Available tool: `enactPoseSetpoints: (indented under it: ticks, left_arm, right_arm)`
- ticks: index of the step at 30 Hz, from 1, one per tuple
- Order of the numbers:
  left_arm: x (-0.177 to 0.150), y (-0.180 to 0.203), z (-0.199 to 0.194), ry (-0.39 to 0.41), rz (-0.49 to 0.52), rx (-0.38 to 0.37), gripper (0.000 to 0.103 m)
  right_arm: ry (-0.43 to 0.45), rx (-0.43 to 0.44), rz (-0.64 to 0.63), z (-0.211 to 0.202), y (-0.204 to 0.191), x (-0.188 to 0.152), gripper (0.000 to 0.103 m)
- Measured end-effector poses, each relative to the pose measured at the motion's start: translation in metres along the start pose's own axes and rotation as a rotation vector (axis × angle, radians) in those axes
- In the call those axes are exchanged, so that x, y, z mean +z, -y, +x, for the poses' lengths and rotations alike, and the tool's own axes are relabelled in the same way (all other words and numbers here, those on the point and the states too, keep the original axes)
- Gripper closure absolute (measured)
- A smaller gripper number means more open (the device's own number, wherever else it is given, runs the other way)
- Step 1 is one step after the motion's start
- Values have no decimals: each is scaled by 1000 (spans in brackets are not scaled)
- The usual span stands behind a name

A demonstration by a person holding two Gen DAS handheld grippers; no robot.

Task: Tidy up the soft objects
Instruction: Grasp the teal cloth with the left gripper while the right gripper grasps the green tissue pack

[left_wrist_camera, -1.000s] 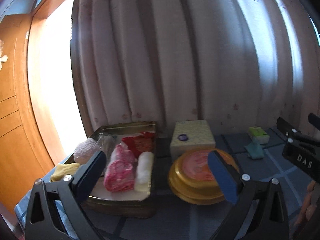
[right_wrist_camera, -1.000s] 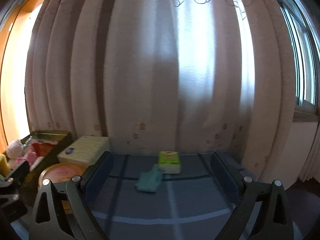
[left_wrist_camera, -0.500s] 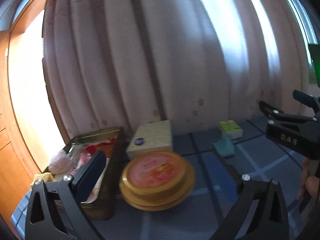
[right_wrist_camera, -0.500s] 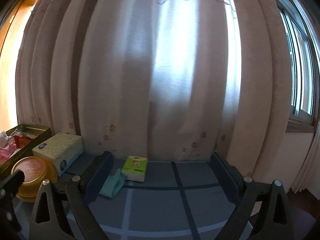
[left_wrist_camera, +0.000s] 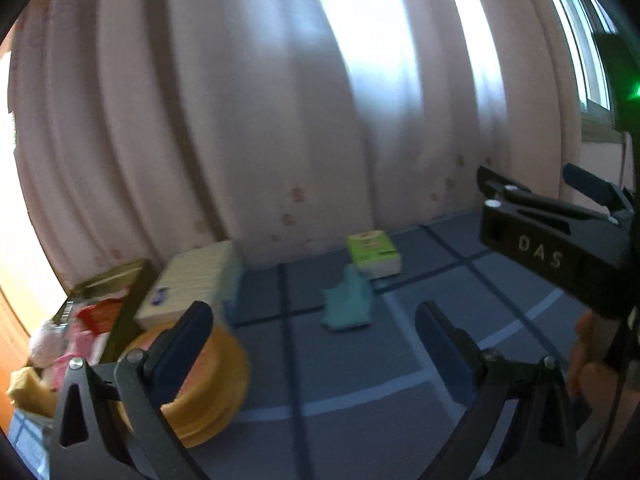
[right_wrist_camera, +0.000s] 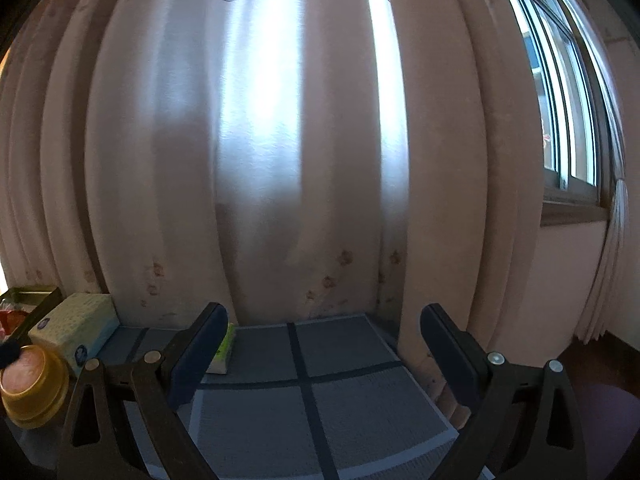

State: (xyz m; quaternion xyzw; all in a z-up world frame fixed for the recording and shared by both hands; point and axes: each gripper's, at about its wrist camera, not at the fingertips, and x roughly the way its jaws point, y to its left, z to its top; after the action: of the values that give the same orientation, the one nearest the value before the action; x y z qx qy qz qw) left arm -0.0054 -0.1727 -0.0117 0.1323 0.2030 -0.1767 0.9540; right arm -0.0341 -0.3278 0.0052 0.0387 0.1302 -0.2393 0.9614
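My left gripper point(left_wrist_camera: 312, 336) is spread wide and holds nothing; my right gripper point(right_wrist_camera: 322, 344) is likewise agape and empty, and in the left wrist view it point(left_wrist_camera: 556, 248) hangs off to the right, above the grey cloth with dark and pale grid lines point(left_wrist_camera: 360, 412) that covers the table.

Nearest my left fingers, low on the left, sits the round yellow tin with a pink lid point(left_wrist_camera: 212, 384). Straight ahead, between my two left fingers and a little beyond their tips, lies the small crumpled teal cloth point(left_wrist_camera: 347, 304), its longer side running away from me towards the curtain. I judge this the next thing to gather, and my left gripper the one aimed at it: in the right wrist view I cannot find it, probably hidden behind my left finger there.

Just behind it is the green tissue packet point(left_wrist_camera: 374, 250). Further left stand the pale yellow tissue box point(left_wrist_camera: 192, 276) and the rectangular metal tin of pink, red and yellow soft things point(left_wrist_camera: 100, 296). The pink pleated curtain point(left_wrist_camera: 280, 120) closes the back.
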Motion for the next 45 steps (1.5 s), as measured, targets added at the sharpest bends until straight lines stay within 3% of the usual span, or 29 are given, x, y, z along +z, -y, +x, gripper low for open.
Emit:
enactPoseSetpoints:
  ticks: [3, 5, 9, 11, 14, 17, 18, 19, 20, 23, 27, 29, 32, 38, 42, 45]
  left_arm:
    - [9, 14, 21, -60, -2, -48, 8]
    - [14, 22, 40, -124, 1, -59, 18]
    - [18, 21, 75, -250, -59, -75, 27]
    - [18, 18, 95, -317, -93, -70, 39]
    - [16, 13, 117, -393, -137, -79, 48]
    - [14, 9, 129, -435, -180, -104, 51]
    - [15, 8, 129, -433, -191, -106, 53]
    - [15, 8, 130, -434, -191, -106, 63]
    - [15, 9, 129, -432, -188, -111, 81]
    - [15, 8, 127, -417, -193, -166, 89]
    - [13, -2, 118, -396, -244, -214, 91]
    - [13, -10, 104, -337, -272, -225, 91]
    - [14, -20, 75, -216, -279, -193, 91]
    - [12, -33, 38, -65, -261, -123, 91]
    - [15, -35, 36, -40, -261, -97, 91]
    - [15, -37, 40, -47, -281, -104, 91]
  right_arm:
    - [-5, 6, 7, 1, 2, -1, 4]
    - [-4, 6, 7, 2, 2, -1, 4]
    - [0, -2, 14, 3, 4, -1, 4]
    - [-11, -1, 20, 4, 5, -1, 4]
    - [-26, -1, 33, 6, 7, -1, 4]
    - [-37, -2, 44, 9, 9, -1, 4]
    - [-41, -3, 47, 9, 10, -1, 4]
    - [-43, -4, 50, 10, 10, -1, 4]
    - [-44, -4, 52, 10, 11, -1, 4]
    - [-48, -4, 60, 11, 12, -1, 4]
    - [-60, -1, 79, 13, 16, -2, 4]
    - [-64, 0, 87, 14, 18, -2, 4]
    - [-57, 4, 91, 13, 18, -2, 4]
    - [-44, 9, 37, 11, 7, -2, 4]
    - [-42, 30, -26, 10, -6, -2, 4]
    - [-97, 90, -70, 20, -17, -2, 4]
